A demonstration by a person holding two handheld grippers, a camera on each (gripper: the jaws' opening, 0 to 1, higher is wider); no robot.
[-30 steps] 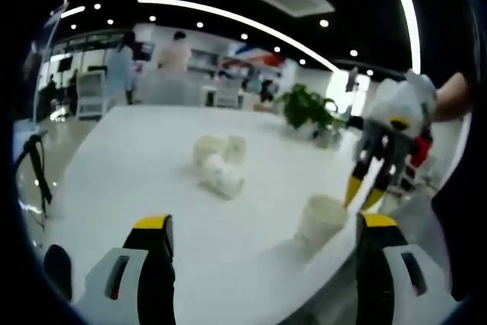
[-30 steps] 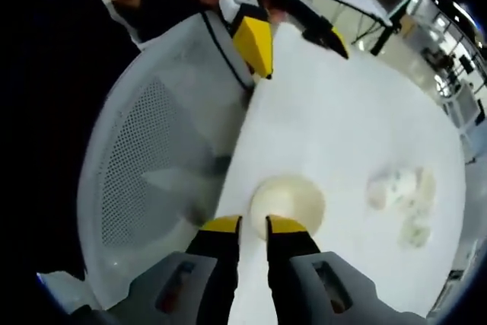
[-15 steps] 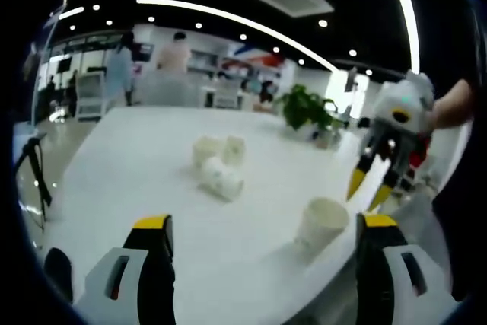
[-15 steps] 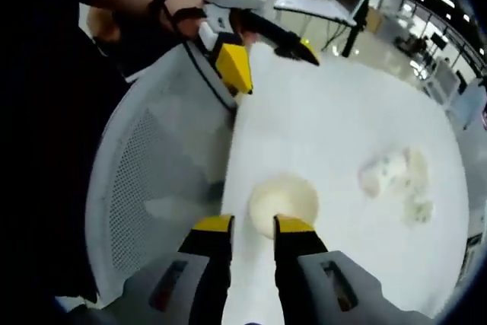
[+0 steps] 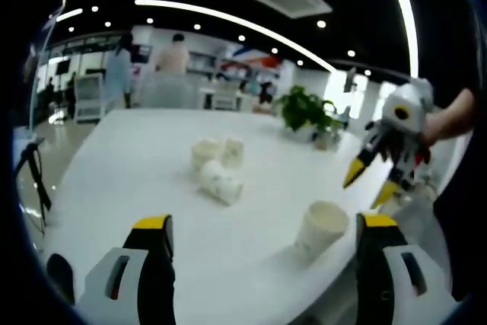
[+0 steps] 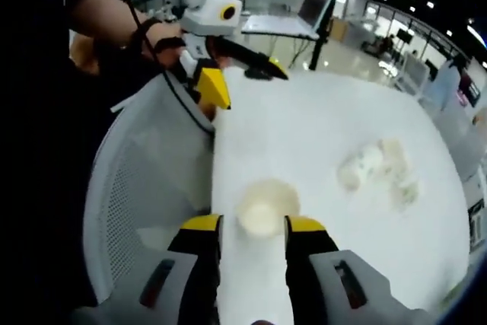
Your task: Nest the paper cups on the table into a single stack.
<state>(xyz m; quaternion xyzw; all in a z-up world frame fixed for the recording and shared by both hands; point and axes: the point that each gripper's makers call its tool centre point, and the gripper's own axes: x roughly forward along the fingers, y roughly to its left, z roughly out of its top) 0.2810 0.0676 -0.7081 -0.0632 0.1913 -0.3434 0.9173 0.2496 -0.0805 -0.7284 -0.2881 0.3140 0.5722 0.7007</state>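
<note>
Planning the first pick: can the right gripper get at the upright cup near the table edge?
Probably yes: the right gripper is open right above the upright cup, with nothing between them.

Upright paper cup (image 5: 321,227) near table (image 5: 137,165) edge, right gripper (image 5: 370,179) open above it.

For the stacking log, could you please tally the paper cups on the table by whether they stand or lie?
Standing paper cups: 3, the near cup and two at the far cluster
Cups lying on their side: 1, the tipped cup
Total: 4
</note>
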